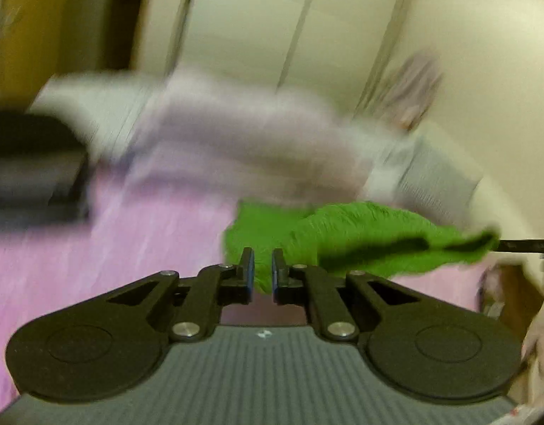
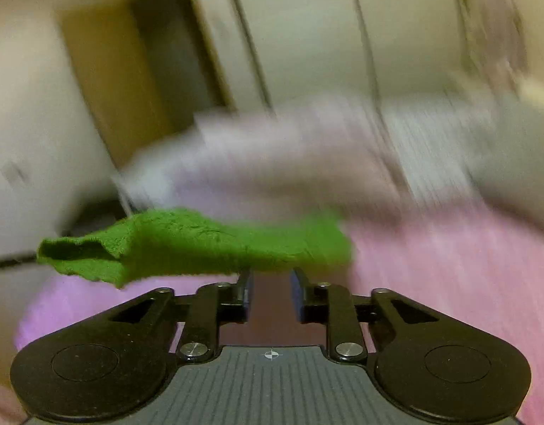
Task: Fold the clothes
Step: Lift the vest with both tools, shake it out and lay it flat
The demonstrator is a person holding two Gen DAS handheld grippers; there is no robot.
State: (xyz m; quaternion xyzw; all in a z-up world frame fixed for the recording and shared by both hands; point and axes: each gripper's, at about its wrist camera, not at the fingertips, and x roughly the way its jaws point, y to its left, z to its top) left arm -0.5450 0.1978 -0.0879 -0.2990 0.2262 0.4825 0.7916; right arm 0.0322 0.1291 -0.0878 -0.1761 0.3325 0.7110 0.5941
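Pinched the green cloth (image 1: 342,241) in the left tool (image 1: 263,271), jaws nearly closed on a bunched corner. Carried the right tool (image 2: 270,290) with jaws parted, gripping nothing, the cloth's near edge lying just past the fingertips and no pad pressing on it. Found the cloth hanging in the air, stretched sideways between the two tools, above the pink bed (image 1: 130,241) and in front of a pile of pale clothes (image 1: 236,134).

Judged the step as laying the cloth out flat for a first fold. Needed, for a clean job: a firm second pinch on the free corner before any pull, equal height at both corners, gentle tension to take out the sag, then a lowering onto bare sheet, well short of the pile. Risked a crooked crease from a one-sided hold.

Angled both tools downward toward the bed, side by side, tips forward. Saw heavy blur across the background in both views, so could not tell finer detail of pile or sheet.
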